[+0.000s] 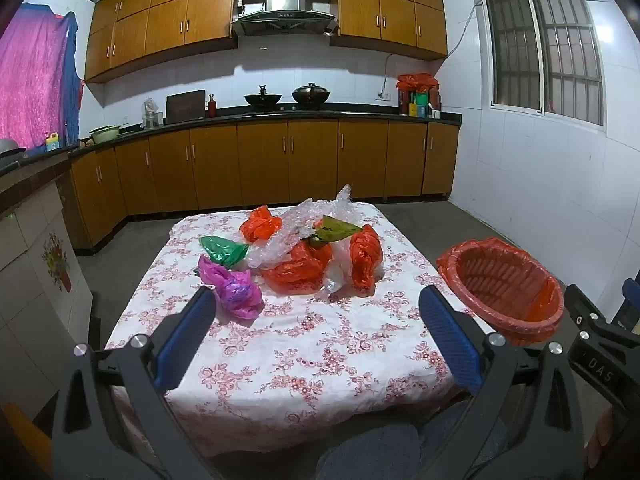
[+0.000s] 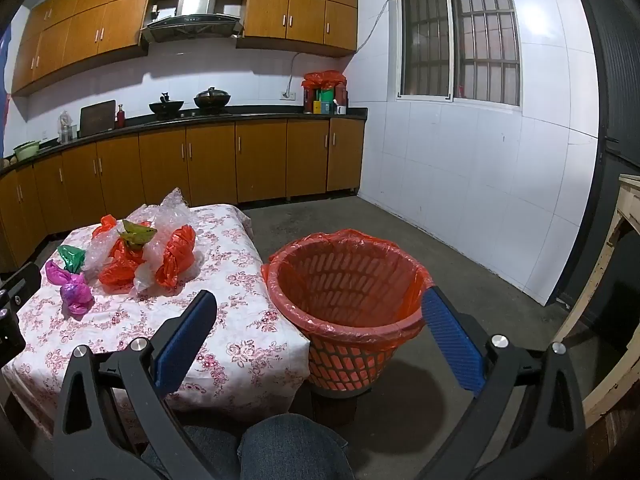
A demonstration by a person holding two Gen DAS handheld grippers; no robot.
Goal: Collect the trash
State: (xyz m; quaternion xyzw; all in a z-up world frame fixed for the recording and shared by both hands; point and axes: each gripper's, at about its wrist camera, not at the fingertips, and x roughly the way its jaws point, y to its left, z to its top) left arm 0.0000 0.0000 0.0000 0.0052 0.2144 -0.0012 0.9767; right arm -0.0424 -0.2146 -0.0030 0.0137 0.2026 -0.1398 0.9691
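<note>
A pile of crumpled plastic bags lies on the floral tablecloth (image 1: 304,344): a pink bag (image 1: 234,288), a green bag (image 1: 222,250), orange bags (image 1: 298,266) and clear plastic wrap (image 1: 296,224). The pile also shows in the right wrist view (image 2: 132,256). An orange basket lined with an orange bag (image 1: 506,284) (image 2: 348,280) stands right of the table. My left gripper (image 1: 316,308) is open and empty, above the table's near part, short of the pile. My right gripper (image 2: 320,312) is open and empty, in front of the basket.
Wooden kitchen cabinets (image 1: 260,160) and a dark counter with pots run along the far wall. A white tiled wall with a barred window (image 2: 460,40) is on the right. A wooden frame (image 2: 616,280) stands at far right. The person's knee (image 2: 288,448) is below.
</note>
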